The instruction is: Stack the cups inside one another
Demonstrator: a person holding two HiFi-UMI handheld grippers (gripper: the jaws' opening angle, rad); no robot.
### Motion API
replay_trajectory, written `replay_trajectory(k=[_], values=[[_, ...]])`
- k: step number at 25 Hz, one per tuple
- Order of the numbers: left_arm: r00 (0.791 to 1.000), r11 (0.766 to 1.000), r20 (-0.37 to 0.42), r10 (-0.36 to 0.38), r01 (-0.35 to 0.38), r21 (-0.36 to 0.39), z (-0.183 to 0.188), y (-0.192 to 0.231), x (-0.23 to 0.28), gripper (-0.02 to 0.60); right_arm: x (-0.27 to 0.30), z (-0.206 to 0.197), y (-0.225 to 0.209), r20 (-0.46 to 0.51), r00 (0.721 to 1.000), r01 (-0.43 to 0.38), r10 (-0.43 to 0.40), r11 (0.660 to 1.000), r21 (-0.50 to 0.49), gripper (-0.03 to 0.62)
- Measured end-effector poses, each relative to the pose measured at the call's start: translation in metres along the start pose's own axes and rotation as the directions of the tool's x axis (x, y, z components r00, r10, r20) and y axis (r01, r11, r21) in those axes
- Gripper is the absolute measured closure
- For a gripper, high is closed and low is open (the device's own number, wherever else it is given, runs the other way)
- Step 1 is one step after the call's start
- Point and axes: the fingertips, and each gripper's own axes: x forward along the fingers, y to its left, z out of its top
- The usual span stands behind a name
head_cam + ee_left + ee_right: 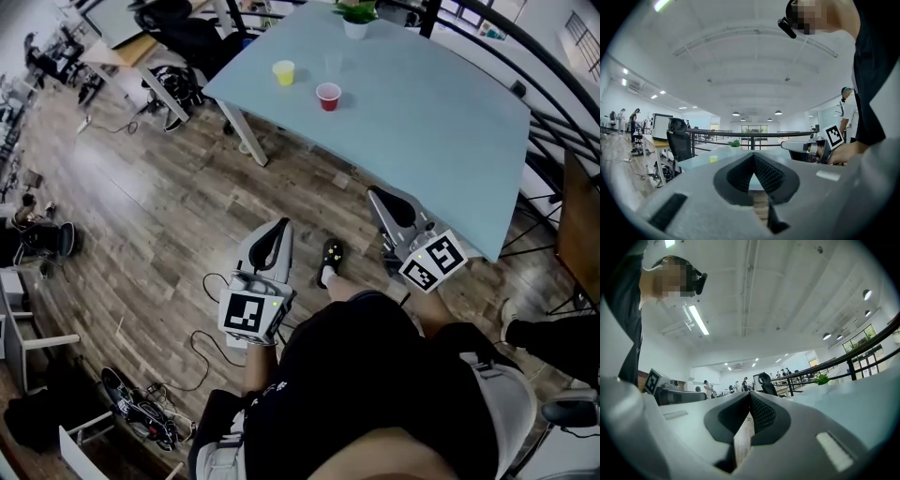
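Standing person: seen from above at the bottom of the head view, in a black top, one shoe (331,253) on the wood floor (141,206).
Left tongs (280,226): lower centre of the head view, over the floor and short of the bench; jaws pressed together, nothing between them.
Right tongs (377,194): right of centre, tip at the bench's near edge in the picture; jaws pressed together, nothing held.
Bench (450,131): pale blue, filling the upper right.
Yellow cup (283,72): upright on the bench near its left corner, upper centre.
Red cup (328,96): upright, near the yellow cup, lower right of it, not touching, not stacked.
Potted plant (356,17): top edge, beyond both cups.
Cups and tongs: well apart.
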Motion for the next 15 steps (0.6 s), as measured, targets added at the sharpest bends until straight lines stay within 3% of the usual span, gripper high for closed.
replay_trajectory(k=[15], values=[[0.999,0.999,-0.04,0.007,-0.005,0.032,0.014,0.081,0.108,0.594,0.093,-0.001,-0.095,-0.014,1.0,0.018,-0.018,1.0,0.021,0.592]])
